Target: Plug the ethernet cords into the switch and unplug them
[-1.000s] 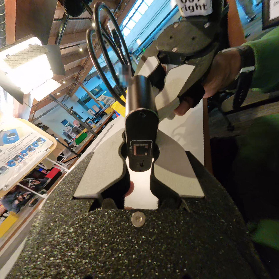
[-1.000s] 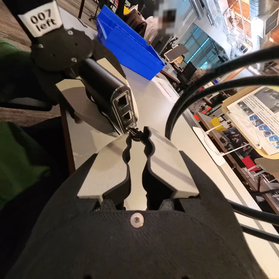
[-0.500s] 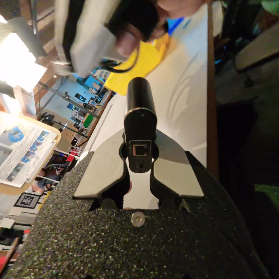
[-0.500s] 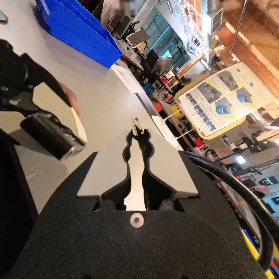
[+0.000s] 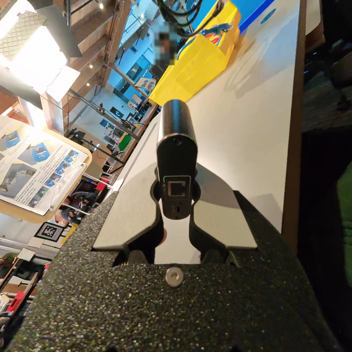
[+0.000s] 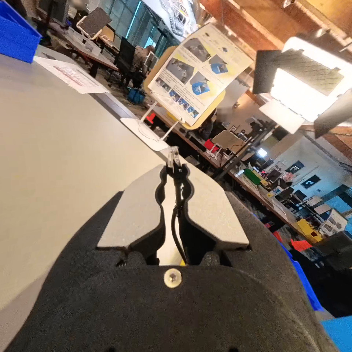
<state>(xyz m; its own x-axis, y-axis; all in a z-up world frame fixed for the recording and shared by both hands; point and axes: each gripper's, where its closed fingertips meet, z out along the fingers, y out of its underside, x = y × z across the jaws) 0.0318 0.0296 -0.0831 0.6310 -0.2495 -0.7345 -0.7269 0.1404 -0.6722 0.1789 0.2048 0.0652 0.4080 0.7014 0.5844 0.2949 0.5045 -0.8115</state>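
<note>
My left gripper [image 5: 176, 187] is shut on the black switch [image 5: 176, 152], a long rounded box held above the white table. Its near end faces the camera with one empty ethernet port [image 5: 176, 188]. My right gripper [image 6: 174, 172] is shut on a black ethernet cord [image 6: 176, 219] just behind its clear plug [image 6: 173, 157]. The plug sticks out past the fingertips, free in the air above the table. The cord runs back between the fingers. The switch does not show in the right wrist view. A black cord loop [image 5: 177, 17] hangs at the top of the left wrist view.
A yellow bin [image 5: 200, 62] with coloured cables stands on the white table [image 5: 247, 133] beyond the switch. A blue bin [image 6: 13, 40] and a paper sheet [image 6: 70, 76] lie at the far left. An instruction board on a stand [image 6: 192, 76] and a bright lamp [image 6: 304, 83] stand behind the table's edge. My right fingertips sit around 25 cm from my left ones.
My right gripper pulled the plug away from the switch's far end and swung off to the right, out of the left wrist view. The switch stays clamped in my left gripper.
</note>
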